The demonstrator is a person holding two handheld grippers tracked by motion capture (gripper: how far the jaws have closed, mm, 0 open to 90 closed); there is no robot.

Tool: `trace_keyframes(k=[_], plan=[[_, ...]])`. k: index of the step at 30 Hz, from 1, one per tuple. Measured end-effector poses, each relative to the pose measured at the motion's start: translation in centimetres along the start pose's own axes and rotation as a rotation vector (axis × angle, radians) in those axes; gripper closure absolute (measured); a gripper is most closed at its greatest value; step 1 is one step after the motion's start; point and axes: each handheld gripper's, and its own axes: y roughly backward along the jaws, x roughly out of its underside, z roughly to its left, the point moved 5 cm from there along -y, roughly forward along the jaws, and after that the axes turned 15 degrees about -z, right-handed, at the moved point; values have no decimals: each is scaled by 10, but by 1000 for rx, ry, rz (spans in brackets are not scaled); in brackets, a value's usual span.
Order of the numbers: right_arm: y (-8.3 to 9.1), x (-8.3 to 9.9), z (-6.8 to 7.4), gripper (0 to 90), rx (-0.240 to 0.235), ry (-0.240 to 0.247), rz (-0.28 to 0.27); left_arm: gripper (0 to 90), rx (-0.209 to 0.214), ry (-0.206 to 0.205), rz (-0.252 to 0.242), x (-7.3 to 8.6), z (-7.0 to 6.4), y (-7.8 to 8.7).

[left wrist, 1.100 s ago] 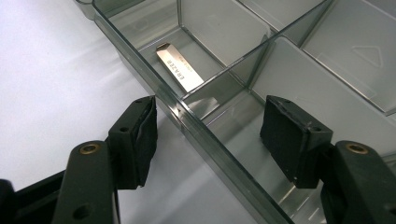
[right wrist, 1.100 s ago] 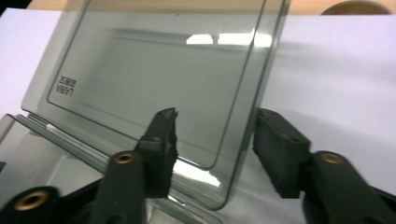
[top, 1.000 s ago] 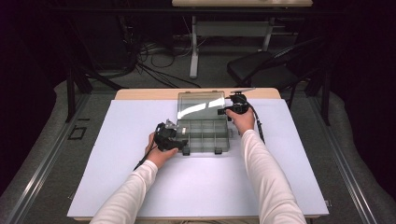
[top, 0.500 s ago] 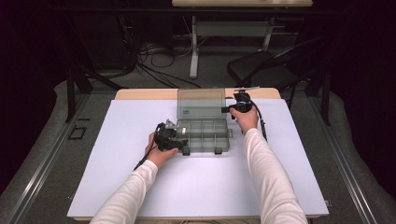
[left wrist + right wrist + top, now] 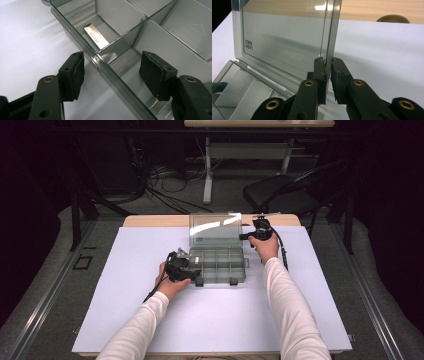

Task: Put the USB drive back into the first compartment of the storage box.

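Lid (image 5: pixel 287 42) edge pinched between right jaws

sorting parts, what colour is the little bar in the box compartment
Shiny silver metal bar with dark lettering, best in the left gripper view.

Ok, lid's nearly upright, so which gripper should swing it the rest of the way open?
Right. The right gripper is shut on the lid edge. The left gripper is open, straddling the box wall, likely better steadying it.
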Motion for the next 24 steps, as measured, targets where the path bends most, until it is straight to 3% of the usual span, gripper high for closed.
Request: trace_keyframes(k=[24], plan=[[8, 7, 6, 854, 17, 51, -123, 389, 0, 18, -24, 1, 2, 0]])
